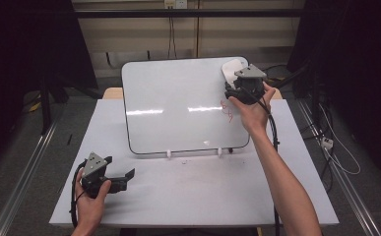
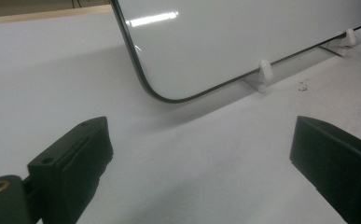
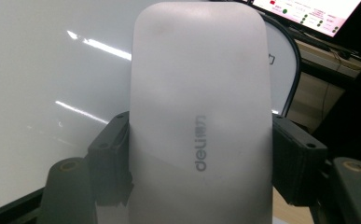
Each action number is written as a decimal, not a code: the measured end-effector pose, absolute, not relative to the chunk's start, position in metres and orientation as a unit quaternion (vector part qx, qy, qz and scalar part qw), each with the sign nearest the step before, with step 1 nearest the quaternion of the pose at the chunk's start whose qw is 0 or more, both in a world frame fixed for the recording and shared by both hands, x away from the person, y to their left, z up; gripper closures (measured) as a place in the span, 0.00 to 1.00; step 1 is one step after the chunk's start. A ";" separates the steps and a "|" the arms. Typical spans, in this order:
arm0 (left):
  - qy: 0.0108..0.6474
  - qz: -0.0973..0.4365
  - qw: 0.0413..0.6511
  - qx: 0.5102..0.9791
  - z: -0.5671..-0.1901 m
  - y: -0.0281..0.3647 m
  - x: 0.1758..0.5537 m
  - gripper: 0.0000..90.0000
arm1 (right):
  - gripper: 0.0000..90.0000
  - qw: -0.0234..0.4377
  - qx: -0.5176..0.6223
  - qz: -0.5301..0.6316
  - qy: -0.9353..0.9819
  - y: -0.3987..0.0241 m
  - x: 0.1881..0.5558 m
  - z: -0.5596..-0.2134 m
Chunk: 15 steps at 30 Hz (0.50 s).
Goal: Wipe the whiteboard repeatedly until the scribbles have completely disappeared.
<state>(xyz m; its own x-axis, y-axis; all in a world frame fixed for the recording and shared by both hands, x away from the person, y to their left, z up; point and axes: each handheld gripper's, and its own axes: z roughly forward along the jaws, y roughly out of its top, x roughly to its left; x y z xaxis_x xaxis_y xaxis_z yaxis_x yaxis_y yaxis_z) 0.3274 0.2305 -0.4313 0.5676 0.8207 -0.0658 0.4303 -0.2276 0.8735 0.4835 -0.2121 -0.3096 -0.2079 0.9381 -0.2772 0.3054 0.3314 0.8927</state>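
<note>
Red marker scribble (image 1: 227, 111) is on the whiteboard (image 1: 178, 103), right side, below the right gripper (image 1: 240, 78) — so the wipe isn't done as far as I can see. Rest of the board surface looks clean apart from light glare.

Right gripper: jaws clamped on the white eraser (image 3: 199, 116), one jaw on each long side, grip looks square. In the high view the eraser (image 1: 231, 69) sits up at the board's top right corner, above the scribble and apart from it. Can't tell whether the pad is touching the board or just off it.

Left gripper (image 1: 120, 173): jaws spread wide, nothing between them, parked over the white table (image 1: 188, 191) near the front left, well clear of the board. The left gripper view shows the board's lower corner (image 2: 169, 88) and its small white clip feet (image 2: 264, 74) — board is propped at a tilt on those.

Status, my read: eraser picked up and brought to the board — done. Left: bring the eraser down onto the red marks and wipe them off, then put the eraser down. Early-to-mid stage.
</note>
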 end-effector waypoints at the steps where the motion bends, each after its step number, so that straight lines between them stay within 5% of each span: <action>1: 0.414 0.211 0.464 0.754 -0.431 0.230 0.327 0.06 | 0.35 0.439 0.452 0.361 0.688 -0.212 0.485 -0.308; 15: 0.414 0.210 0.463 0.755 -0.432 0.230 0.327 0.06 | 0.35 0.434 0.442 0.367 0.694 -0.217 0.495 -0.304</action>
